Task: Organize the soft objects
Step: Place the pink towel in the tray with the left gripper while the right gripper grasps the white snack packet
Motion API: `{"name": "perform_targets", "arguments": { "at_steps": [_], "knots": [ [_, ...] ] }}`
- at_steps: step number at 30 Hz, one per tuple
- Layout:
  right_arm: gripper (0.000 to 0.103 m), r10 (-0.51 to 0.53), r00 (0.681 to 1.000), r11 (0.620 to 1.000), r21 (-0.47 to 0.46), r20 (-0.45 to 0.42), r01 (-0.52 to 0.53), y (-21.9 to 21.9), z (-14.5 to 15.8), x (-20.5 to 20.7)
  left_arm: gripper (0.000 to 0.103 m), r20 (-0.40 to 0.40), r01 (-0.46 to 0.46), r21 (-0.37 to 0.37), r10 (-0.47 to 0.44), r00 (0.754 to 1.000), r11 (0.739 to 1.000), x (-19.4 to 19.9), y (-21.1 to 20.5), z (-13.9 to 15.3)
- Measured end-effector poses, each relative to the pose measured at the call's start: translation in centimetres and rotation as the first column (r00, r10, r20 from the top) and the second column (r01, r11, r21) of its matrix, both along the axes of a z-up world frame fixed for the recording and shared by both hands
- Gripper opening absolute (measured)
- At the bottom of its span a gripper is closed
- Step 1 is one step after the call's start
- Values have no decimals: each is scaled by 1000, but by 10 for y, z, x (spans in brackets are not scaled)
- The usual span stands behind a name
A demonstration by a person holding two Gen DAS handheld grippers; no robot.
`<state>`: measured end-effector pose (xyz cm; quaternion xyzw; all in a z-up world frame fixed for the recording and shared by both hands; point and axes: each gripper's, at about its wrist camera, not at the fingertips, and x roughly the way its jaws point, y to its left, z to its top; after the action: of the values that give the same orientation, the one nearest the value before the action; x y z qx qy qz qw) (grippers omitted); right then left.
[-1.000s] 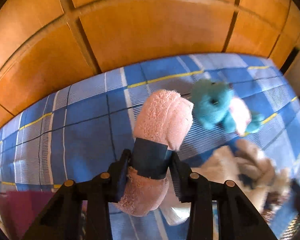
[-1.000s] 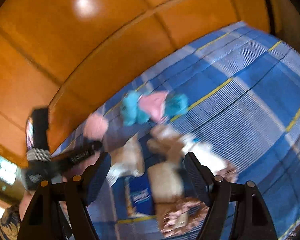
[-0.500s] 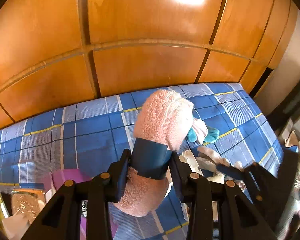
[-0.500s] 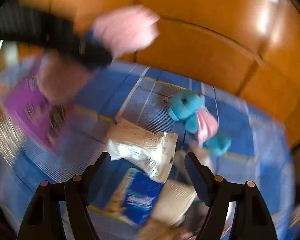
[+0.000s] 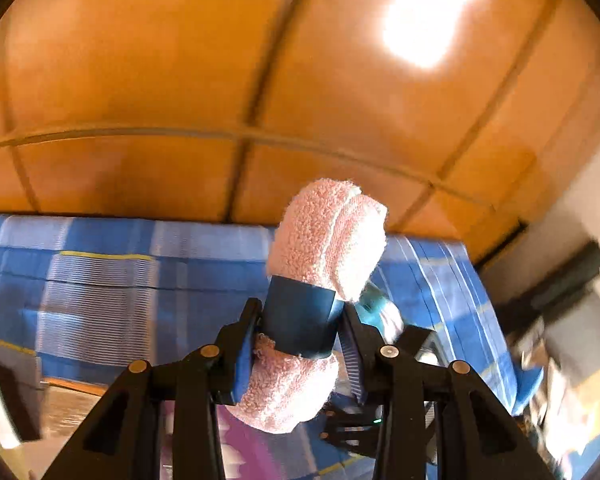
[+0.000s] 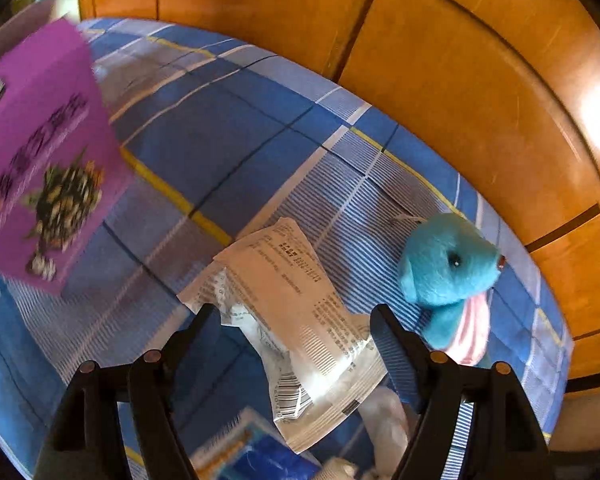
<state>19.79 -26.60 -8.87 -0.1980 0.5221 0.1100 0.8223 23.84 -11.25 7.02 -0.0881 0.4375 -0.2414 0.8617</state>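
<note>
In the left wrist view my left gripper [image 5: 300, 320] is shut on a rolled pink towel [image 5: 326, 236], its pads pressing the dark blue band [image 5: 300, 320] round the roll. The roll hangs in the air above the blue checked bed cover [image 5: 112, 276]. In the right wrist view my right gripper [image 6: 296, 320] stands open over a white plastic packet [image 6: 300, 312], which lies flat on the cover below the fingers. A turquoise plush toy [image 6: 448, 268] with pink parts lies just right of the right finger. A bit of that toy [image 5: 374, 306] shows behind the towel.
A purple box [image 6: 44, 152] with a printed picture stands at the left. A blue packet [image 6: 256, 456] lies at the bottom edge between the fingers. An orange wooden wall [image 6: 440, 60] runs close behind the bed. Blurred clutter [image 5: 560, 352] sits at the right in the left wrist view.
The left gripper has risen with the towel, so more wall and less bed show. The right gripper has rolled and swung over the white packet, with the plush toy now at its right.
</note>
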Motion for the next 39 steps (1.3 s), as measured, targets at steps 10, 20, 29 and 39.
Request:
{"name": "perform_targets", "arguments": {
  "at_steps": [10, 20, 29, 39],
  "knots": [
    [72, -139, 989, 985, 97, -51, 144, -12, -20, 9, 39, -37, -379, 26, 380, 924, 925, 28, 173, -5],
    [74, -190, 976, 967, 152, -101, 204, -18, -26, 27, 39, -71, -545, 97, 552, 831, 833, -60, 317, -52],
    [77, -254, 955, 933, 220, -156, 284, -19, -27, 51, 40, -170, -643, 113, 653, 739, 757, -140, 381, -117],
    [54, -341, 932, 914, 189, -123, 359, -7, -13, 66, 60, -177, -651, 128, 663, 728, 748, -179, 384, -142]
  ]
}}
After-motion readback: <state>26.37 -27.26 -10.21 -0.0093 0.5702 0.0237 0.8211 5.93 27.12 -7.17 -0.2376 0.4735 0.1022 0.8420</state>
